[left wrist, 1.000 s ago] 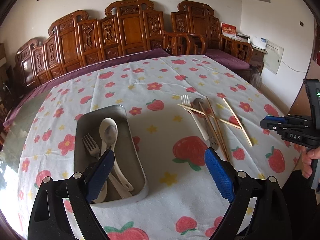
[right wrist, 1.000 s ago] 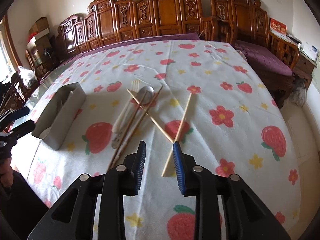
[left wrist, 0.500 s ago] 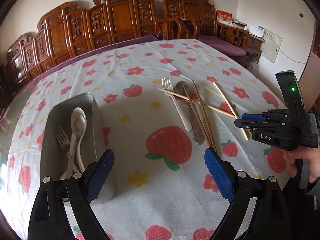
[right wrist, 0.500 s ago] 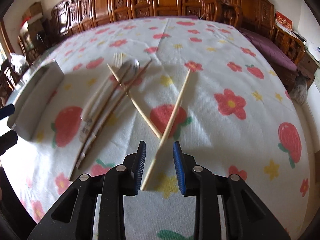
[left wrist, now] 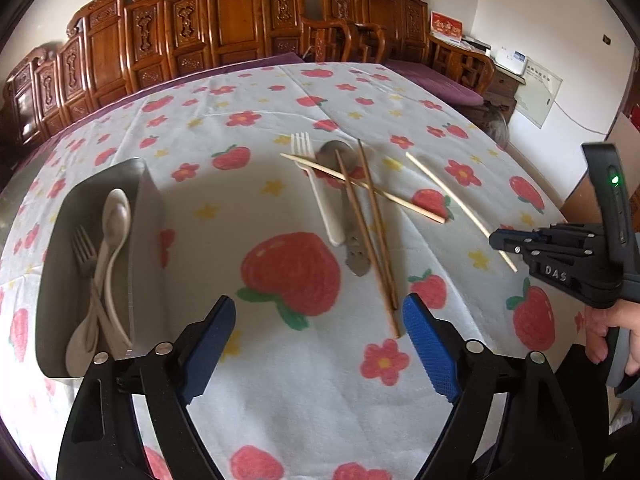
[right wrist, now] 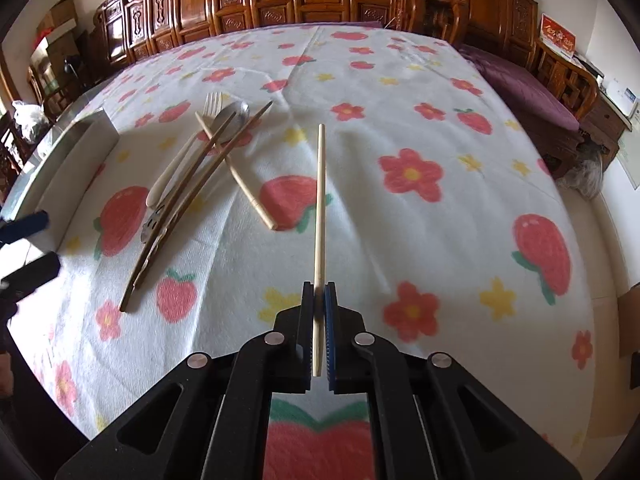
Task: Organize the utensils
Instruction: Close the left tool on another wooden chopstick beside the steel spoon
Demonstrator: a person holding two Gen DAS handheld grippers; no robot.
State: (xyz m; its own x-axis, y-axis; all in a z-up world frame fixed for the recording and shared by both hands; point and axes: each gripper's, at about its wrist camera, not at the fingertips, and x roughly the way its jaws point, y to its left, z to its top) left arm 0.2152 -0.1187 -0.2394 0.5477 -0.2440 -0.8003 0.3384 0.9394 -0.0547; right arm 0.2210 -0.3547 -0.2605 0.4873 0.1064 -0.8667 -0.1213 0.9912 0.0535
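Pale chopstick [right wrist: 320, 200] pinched in right claw [right wrist: 319, 308] — left claw [left wrist: 318, 320] closing (nothing between).

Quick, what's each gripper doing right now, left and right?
Left gripper: open, closing slightly, nothing between its jaws.
Right gripper: shut on a pale chopstick.

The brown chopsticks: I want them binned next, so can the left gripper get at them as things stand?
Probably yes: the left gripper, jaws closing but empty, hovers beside the brown chopsticks; nothing covers their near ends.
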